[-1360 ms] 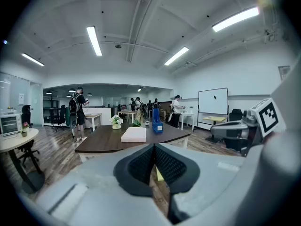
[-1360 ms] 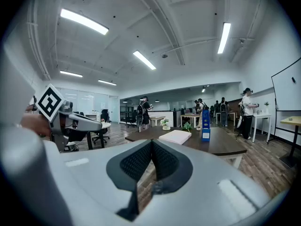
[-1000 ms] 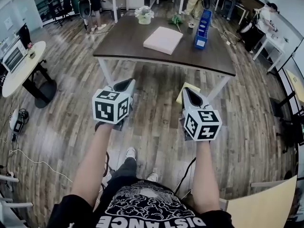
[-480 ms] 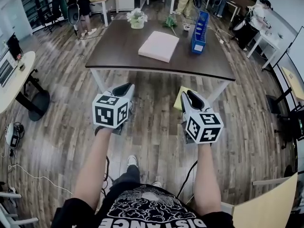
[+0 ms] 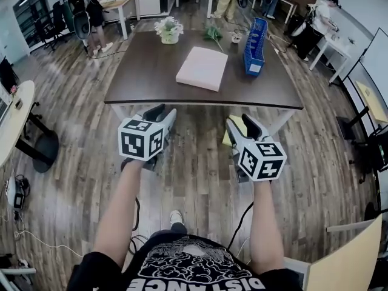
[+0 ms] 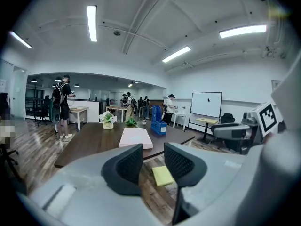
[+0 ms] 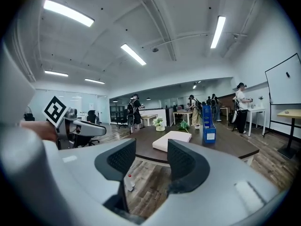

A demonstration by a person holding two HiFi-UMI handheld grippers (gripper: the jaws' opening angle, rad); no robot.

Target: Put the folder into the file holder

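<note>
A pale pink folder (image 5: 202, 68) lies flat near the middle of a dark table (image 5: 139, 83). A blue file holder (image 5: 257, 39) stands upright to its right. Both also show ahead in the left gripper view, folder (image 6: 135, 138) and holder (image 6: 158, 121), and in the right gripper view, folder (image 7: 172, 140) and holder (image 7: 208, 124). My left gripper (image 5: 162, 112) and right gripper (image 5: 241, 124) hover over the floor just short of the table's near edge, well apart from the folder. Their jaws have just been opening; both are open with nothing between them.
A potted plant (image 5: 169, 29) and a green sprig (image 5: 214, 32) sit at the table's far end. A yellow sheet (image 6: 162, 175) lies on the wooden floor under the near edge. A round white table (image 5: 9, 126) stands at the left. People and desks fill the back.
Both grippers have moved forward and the table has come nearer. The jaws of both have parted from shut to open.
</note>
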